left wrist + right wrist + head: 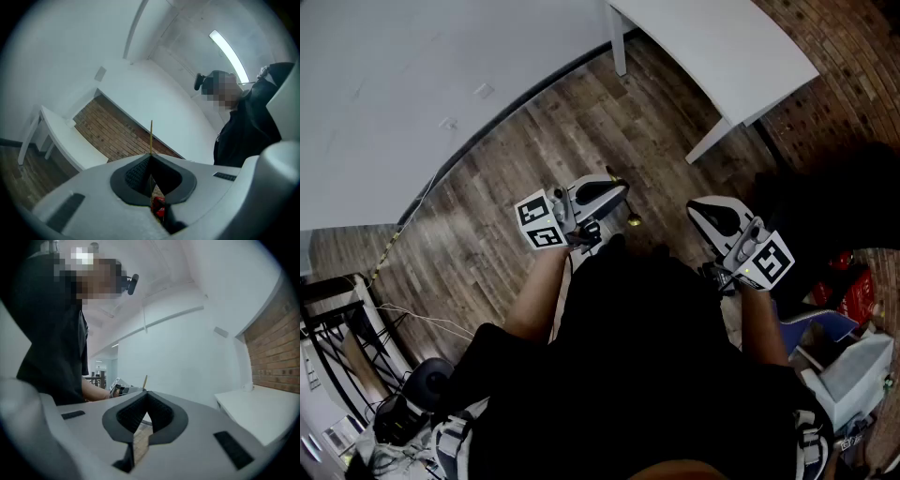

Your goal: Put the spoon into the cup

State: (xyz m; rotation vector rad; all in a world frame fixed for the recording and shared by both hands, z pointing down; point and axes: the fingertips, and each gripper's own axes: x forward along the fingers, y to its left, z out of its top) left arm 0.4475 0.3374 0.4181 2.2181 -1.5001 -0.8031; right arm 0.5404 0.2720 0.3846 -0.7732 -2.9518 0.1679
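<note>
Over the brown wooden floor (534, 141), a person in a black top holds two grey tools close to the body, one in each hand. The left tool (622, 190) is pressed together on a thin gold spoon (633, 221). In the left gripper view, the spoon (151, 133) sticks straight up from between the closed jaws of the left tool (151, 155), and it looks like a thin yellow line. One small gold end of the spoon pokes out below the tool tip in the head view.

The right tool (698, 208) sits near the left one, a little apart. In the right gripper view, the jaws of the right tool (146, 393) are pressed together at the tips with nothing between them. Past it, that view shows the left tool and the spoon (145, 380) standing up from it.

A white tabletop (722, 47) stands farther off, next to a red brick wall (853, 84).
</note>
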